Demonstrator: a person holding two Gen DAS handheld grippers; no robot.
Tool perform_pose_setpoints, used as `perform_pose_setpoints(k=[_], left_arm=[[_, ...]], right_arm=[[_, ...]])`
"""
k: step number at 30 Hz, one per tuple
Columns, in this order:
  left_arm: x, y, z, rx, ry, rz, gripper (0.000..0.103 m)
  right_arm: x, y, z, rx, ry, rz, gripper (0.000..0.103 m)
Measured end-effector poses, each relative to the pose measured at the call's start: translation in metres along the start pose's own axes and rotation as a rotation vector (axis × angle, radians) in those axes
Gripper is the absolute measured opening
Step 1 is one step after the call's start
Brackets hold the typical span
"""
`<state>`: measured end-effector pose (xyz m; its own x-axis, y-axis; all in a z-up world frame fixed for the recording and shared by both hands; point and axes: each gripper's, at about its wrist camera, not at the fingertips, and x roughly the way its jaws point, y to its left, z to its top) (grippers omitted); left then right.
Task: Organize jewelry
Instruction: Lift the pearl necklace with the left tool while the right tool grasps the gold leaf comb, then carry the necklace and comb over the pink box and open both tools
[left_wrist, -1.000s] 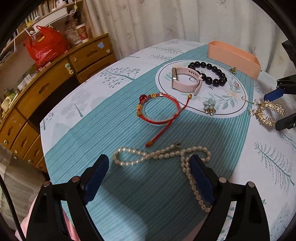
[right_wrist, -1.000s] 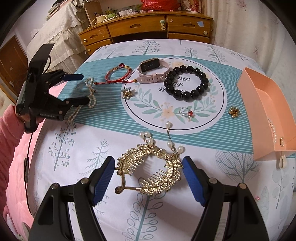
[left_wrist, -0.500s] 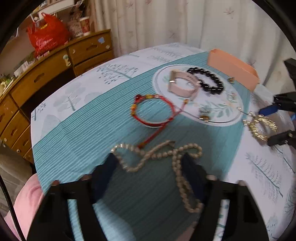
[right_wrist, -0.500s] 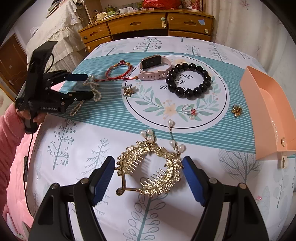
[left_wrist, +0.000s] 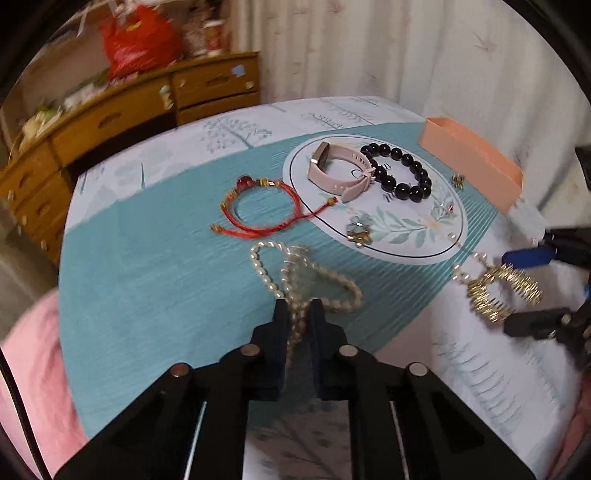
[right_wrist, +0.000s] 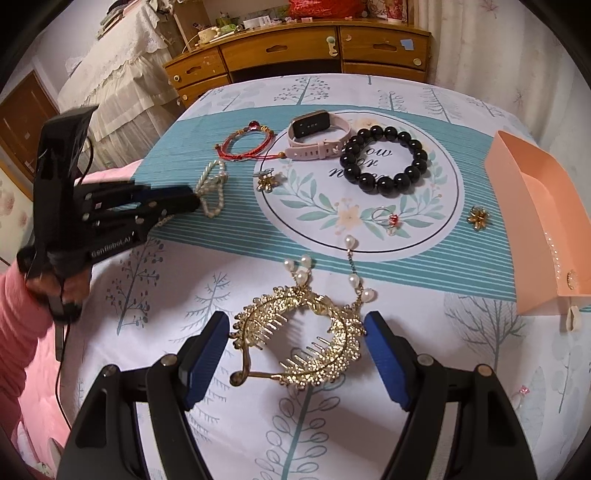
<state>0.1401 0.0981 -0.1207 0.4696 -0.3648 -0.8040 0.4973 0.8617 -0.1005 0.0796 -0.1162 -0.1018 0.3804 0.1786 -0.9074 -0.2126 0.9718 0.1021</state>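
My left gripper (left_wrist: 298, 314) is shut on the pearl necklace (left_wrist: 275, 273), whose loops bunch up on the teal cloth; both show in the right wrist view, the left gripper (right_wrist: 192, 199) and the necklace (right_wrist: 214, 184). My right gripper (right_wrist: 295, 332) is open, its blue pads on either side of the gold hair comb (right_wrist: 317, 332) with pearl drops, not touching it. The comb also shows in the left wrist view (left_wrist: 498, 291). A peach box (right_wrist: 543, 229) stands open at the right edge of the table.
On the round mat (right_wrist: 314, 218) lie a pink smartwatch (right_wrist: 317, 136), a black bead bracelet (right_wrist: 384, 158), a ring (right_wrist: 384, 218) and a flower clip (right_wrist: 267, 181). A red cord bracelet (right_wrist: 245, 144) and a gold flower earring (right_wrist: 478, 218) lie beside it. A wooden dresser (right_wrist: 295, 51) stands behind.
My left gripper moved forward and closed on the pearl necklace, which bunched together. The right gripper stayed open around the gold comb.
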Motion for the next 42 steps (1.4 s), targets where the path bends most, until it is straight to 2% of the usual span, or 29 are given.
perform_pose_setpoints(k=[4, 10, 14, 17, 19, 30, 39, 42], left_arm=[[-0.004, -0.011, -0.004, -0.081, 0.027, 0.026, 0.007], [-0.024, -0.03, 0.003, -0.054, 0.005, 0.035, 0.007], [-0.046, -0.043, 0.021, -0.046, 0.001, 0.018, 0.007], [-0.062, -0.053, 0.038, -0.036, 0.014, 0.053, 0.007], [-0.072, -0.058, 0.049, -0.039, 0.014, 0.039, 0.007], [-0.137, -0.092, 0.117, 0.035, -0.104, 0.048, 0.007], [-0.158, -0.121, 0.156, 0.069, -0.237, 0.065, 0.004], [-0.161, -0.133, 0.167, 0.076, -0.28, 0.039, 0.004]], right_arm=[[-0.004, -0.006, -0.001, 0.017, -0.009, 0.005, 0.075], [-0.012, -0.015, -0.003, 0.04, -0.023, 0.019, 0.075], [-0.021, -0.022, -0.002, 0.056, -0.047, 0.036, 0.075], [-0.032, -0.028, 0.0, 0.066, -0.07, 0.041, 0.075], [-0.042, -0.034, 0.002, 0.07, -0.094, 0.045, 0.075], [-0.106, -0.062, 0.018, 0.072, -0.256, 0.015, 0.075], [-0.157, -0.095, 0.03, 0.073, -0.392, -0.037, 0.075], [-0.17, -0.108, 0.034, 0.07, -0.41, -0.042, 0.075]])
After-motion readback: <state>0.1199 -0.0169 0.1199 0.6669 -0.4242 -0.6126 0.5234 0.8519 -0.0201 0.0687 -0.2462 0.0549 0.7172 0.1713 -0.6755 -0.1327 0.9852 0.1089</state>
